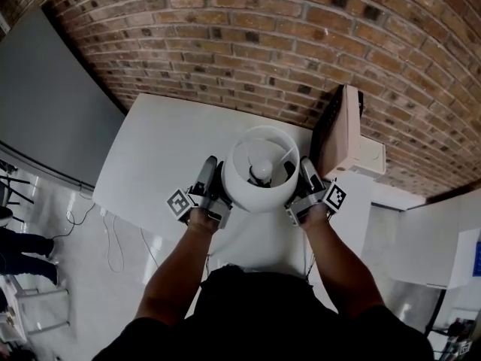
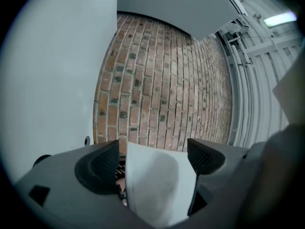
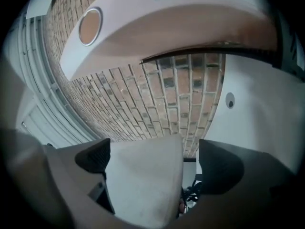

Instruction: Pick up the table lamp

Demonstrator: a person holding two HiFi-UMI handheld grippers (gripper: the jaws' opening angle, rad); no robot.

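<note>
I have my left gripper (image 2: 152, 160) and right gripper (image 3: 153, 162) each clamped on the shade wall of the white drum-shaded table lamp (image 1: 242, 189) held between them, a pale round bulb (image 1: 261, 171) inside its open top, the white rectangular table (image 1: 161, 153) ahead and the red brick wall (image 1: 248, 36) beyond.

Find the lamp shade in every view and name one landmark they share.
Head view: shade at the centre of the picture.
Left gripper view: shade at bottom centre, between the jaws.
Right gripper view: shade at bottom centre, between the jaws.
Shared landmark: the brick wall behind it.
</note>
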